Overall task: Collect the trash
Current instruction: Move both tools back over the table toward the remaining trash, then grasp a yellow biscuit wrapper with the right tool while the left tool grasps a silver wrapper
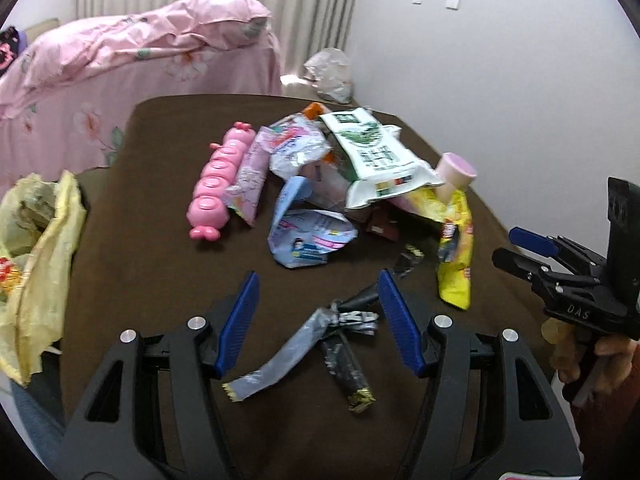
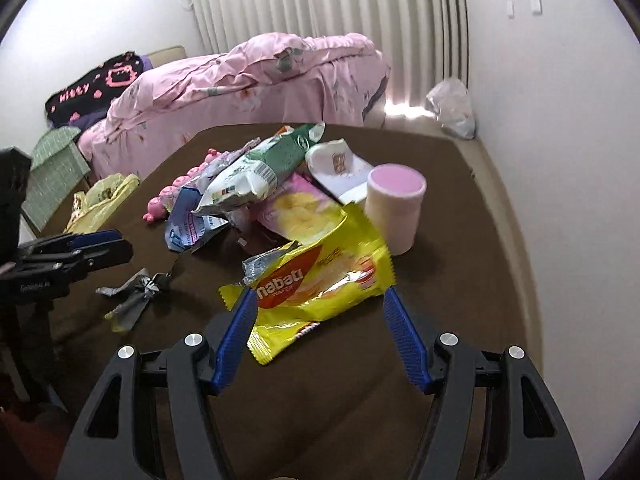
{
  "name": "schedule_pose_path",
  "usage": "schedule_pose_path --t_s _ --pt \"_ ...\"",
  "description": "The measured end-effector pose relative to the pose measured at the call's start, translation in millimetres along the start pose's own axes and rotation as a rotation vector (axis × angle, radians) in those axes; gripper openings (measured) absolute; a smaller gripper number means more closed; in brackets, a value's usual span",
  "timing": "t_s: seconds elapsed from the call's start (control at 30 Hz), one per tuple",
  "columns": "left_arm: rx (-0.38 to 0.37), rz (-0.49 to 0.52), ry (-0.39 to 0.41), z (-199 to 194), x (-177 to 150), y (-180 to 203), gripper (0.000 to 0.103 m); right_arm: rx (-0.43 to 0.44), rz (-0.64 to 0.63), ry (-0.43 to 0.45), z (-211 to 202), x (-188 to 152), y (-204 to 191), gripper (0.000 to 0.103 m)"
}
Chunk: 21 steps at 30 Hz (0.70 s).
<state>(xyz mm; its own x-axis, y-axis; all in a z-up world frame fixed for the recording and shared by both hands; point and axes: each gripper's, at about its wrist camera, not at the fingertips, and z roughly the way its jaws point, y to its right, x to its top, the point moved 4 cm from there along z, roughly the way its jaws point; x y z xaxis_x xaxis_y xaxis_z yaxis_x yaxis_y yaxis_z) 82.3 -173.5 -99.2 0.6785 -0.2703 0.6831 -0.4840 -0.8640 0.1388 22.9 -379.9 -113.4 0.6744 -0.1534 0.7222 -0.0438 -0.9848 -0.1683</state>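
Trash lies piled on a brown table [image 1: 160, 280]. My left gripper [image 1: 318, 284] is open above small silver and black wrappers [image 1: 320, 344], which lie between its blue fingers. My right gripper [image 2: 320, 300] is open around the near end of a yellow Nabati wafer wrapper [image 2: 320, 276], also in the left wrist view [image 1: 454, 256]. Behind lie a green and white bag [image 1: 372, 156], a light blue wrapper [image 1: 308, 236], a pink toy [image 1: 216, 184] and a pink cup [image 2: 394, 208]. A yellow plastic bag [image 1: 36, 264] hangs open at the table's left edge.
A bed with a pink cover [image 2: 256, 80] stands behind the table. A clear plastic bag [image 1: 330, 74] lies on the floor by the curtain. A green checked box [image 2: 52, 168] sits at the left. The right gripper [image 1: 532, 252] shows at the right of the left wrist view.
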Motion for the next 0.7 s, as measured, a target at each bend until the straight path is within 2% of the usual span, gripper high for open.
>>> schedule_pose_path --t_s 0.1,0.2,0.27,0.37,0.43,0.57,0.63,0.7 --pt "0.082 0.024 0.007 -2 0 -3 0.059 -0.007 0.062 0.006 16 10 -4 0.062" --pt "0.087 0.024 0.011 -5 0 -4 0.059 -0.057 -0.007 0.024 29 21 -20 0.062" --pt "0.088 0.024 0.013 -7 -1 -5 0.059 -0.088 -0.065 -0.017 43 21 -28 0.062" --pt "0.078 0.018 0.008 -8 -2 -7 0.059 -0.083 -0.089 -0.079 52 11 -28 0.062" --pt "0.066 0.007 0.000 -7 -4 -9 0.059 -0.063 -0.118 -0.102 48 0 -28 0.062" --pt "0.036 -0.032 -0.017 -3 -7 -14 0.059 -0.131 -0.216 -0.105 25 -21 -23 0.062" --pt "0.023 -0.051 -0.023 -2 -9 -16 0.059 -0.164 -0.252 -0.080 7 -26 -20 0.062" --pt "0.015 -0.059 -0.025 -2 -10 -17 0.059 -0.156 -0.248 -0.032 -15 -25 -17 0.062"
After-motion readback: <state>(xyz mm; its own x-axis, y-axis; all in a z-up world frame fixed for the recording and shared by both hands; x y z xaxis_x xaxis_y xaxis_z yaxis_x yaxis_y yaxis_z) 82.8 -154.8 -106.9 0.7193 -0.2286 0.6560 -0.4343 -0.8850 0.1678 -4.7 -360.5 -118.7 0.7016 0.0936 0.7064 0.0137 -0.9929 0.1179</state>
